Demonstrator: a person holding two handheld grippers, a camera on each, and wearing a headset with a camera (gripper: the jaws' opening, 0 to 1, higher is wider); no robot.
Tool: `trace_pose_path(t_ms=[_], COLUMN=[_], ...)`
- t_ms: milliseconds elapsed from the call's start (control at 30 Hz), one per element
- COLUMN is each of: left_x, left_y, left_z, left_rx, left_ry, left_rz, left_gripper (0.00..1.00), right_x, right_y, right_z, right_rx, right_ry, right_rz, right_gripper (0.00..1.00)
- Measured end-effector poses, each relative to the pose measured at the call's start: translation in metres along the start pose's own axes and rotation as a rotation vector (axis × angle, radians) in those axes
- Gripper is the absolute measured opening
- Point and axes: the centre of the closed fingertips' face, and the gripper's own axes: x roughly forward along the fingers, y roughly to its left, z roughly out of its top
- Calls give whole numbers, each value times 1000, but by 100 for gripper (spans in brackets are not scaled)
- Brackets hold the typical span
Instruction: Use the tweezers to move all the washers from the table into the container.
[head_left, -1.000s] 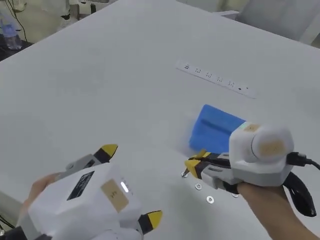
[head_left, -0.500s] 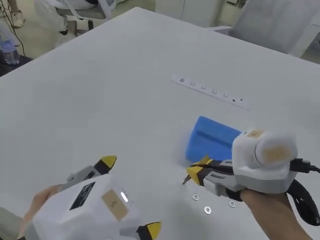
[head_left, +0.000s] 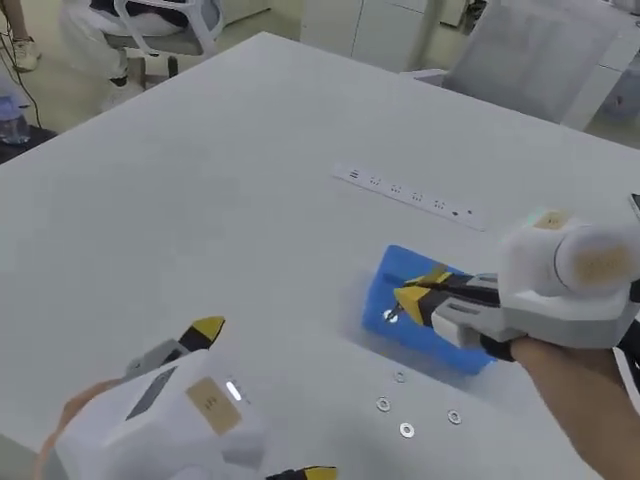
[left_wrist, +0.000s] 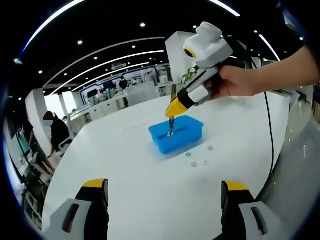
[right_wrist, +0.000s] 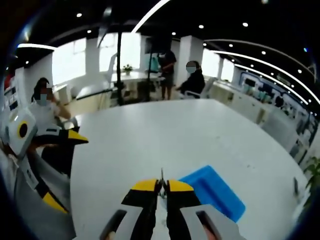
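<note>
Presently, the left tool sits low at the near edge of the desk, released with its jaws wide apart; the frame partly cuts off its lower tip in the head view. Further right, the tweezers point down over the blue container, though their tip is too small to tell whether it carries a washer. The right tool is clenched on the tweezers and its body covers the container's right part, while four washers lie on the desk just beside the container's near side.
</note>
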Motion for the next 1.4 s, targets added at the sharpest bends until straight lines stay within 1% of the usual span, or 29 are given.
trace_pose_path(t_ms=[33,67,133,200,233,300,333,400,500,600,700,767,800,867,967,1033,1100,1133,1167,1233,1300,1400], left_x=[0,-1,-2,-3,-3,-2,-2,-2,-2,-3,-2,-2,-1,-1,0,1,1,1,1,1,1,2], left_y=[0,0,0,0,-1,0,-1,0,-1,0,-1,0,0,0,-1,-1,-1,-1,-1,-1,-1,-3], left_z=[3,5,11,14,15,13,13,14,14,16,14,14,13,12,11,7,6,6,6,6,6,5], left_rx=[-9,-24,-53,-65,-63,-62,-64,-66,-72,-78,-84,-82,-79,-79,-75,-63,-63,-60,-61,-66,-64,-54], left_ry=[-22,-33,-70,-92,-93,-84,-82,-88,-89,-99,-86,-87,-81,-76,-71,-44,-42,-45,-43,-43,-40,-35], left_rz=[-3,-5,-12,-15,-16,-14,-16,-15,-17,-17,-19,-16,-14,-14,-12,-11,-14,-12,-11,-12,-13,-17], left_gripper=[99,99,99,99,99,99,99,99,99,99,99,99,99,99,99,99,99,99,99,99,99,99], right_x=[1,2,6,11,13,22,29,35,47,55,65,68,71,75,77,77,79,79,78,80,80,78], right_y=[-3,-7,-14,-20,-22,-29,-34,-40,-47,-47,-49,-50,-46,-47,-49,-48,-47,-48,-48,-48,-51,-50], right_z=[2,3,5,5,4,0,-5,-11,-25,-31,-36,-39,-37,-41,-46,-51,-55,-52,-55,-52,-53,-53], right_rx=[1,2,8,13,14,9,7,11,32,39,57,67,70,77,84,104,108,107,113,122,134,153], right_ry=[-6,-9,-12,-8,-8,3,21,32,70,90,98,100,98,101,107,111,123,88,113,105,109,104], right_rz=[-10,-22,-40,-56,-62,-73,-78,-84,-79,-76,-66,-66,-62,-64,-74,-71,-65,-68,-68,-63,-63,-61], right_gripper=[2,2,2,2,2,2,2,2,2,2,2,2,2,2,3,3,3,3,3,3,3,3])
